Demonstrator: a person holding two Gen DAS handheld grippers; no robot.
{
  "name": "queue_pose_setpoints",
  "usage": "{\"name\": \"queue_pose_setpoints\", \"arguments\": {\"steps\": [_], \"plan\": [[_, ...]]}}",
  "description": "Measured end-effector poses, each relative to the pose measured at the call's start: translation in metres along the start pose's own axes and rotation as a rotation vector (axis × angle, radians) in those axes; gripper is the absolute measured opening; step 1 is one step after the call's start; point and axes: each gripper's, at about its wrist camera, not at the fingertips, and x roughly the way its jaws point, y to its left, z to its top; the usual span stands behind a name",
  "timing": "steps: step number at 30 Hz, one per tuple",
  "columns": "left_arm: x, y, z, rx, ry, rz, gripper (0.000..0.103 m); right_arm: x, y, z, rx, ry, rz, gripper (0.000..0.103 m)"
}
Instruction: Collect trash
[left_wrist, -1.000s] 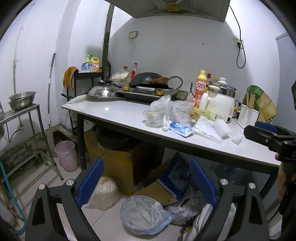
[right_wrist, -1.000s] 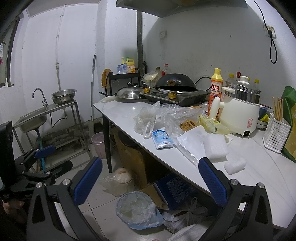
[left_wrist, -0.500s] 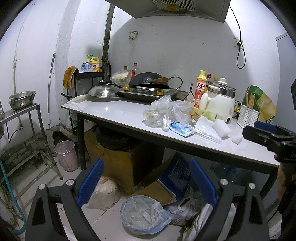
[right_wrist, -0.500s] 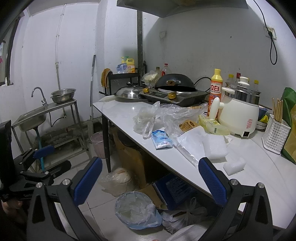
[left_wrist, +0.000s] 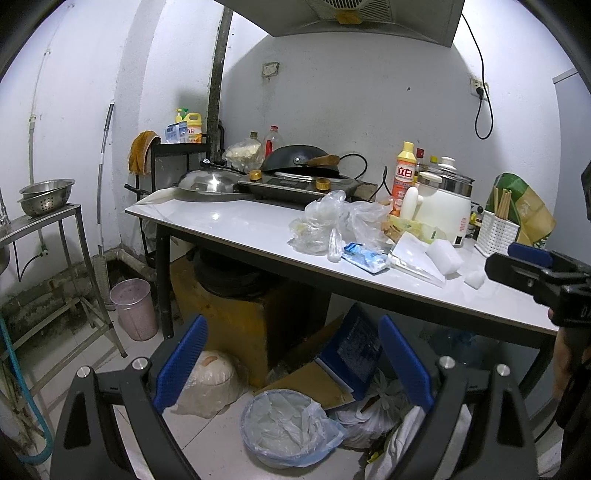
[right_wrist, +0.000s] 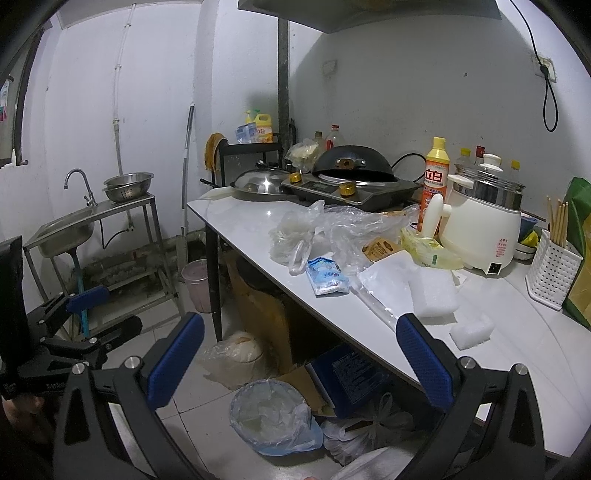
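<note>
On the white table (right_wrist: 240, 218), crumpled plastic bags (right_wrist: 332, 225) lay near its front edge, likely to be dragged off if snagged by either empty, wide-spread gripper, left gripper (left_wrist: 291, 365) or right gripper (right_wrist: 301, 358).

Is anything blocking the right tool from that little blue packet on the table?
Nothing visible does. The open right tool sits back from the table edge, and the blue packet lies near that edge, uncovered.

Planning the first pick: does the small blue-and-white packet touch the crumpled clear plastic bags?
Cannot tell: in the right wrist view, packet and bags meet with no visible gap.
</note>
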Motion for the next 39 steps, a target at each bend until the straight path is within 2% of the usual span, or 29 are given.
{"name": "queue_pose_setpoints", "arguments": {"steps": [21,29,33,39], "plan": [[-0.003,0.004,0.004,-0.004,0.002,0.004,0.094,0.001,0.000,0.000,-0.001,0.003,-0.003,0.103],[0.023,0.008,0.008,-0.021,0.044,-0.004,0.094,0.013,-0.011,0.001,0.012,0.024,-0.021,0.103],[0.038,0.007,0.013,-0.022,0.055,0.007,0.094,0.025,-0.025,0.005,0.026,0.038,-0.038,0.103],[0.067,0.002,0.029,-0.021,0.095,-0.018,0.094,0.040,-0.053,0.013,0.062,0.050,-0.070,0.103]]}}
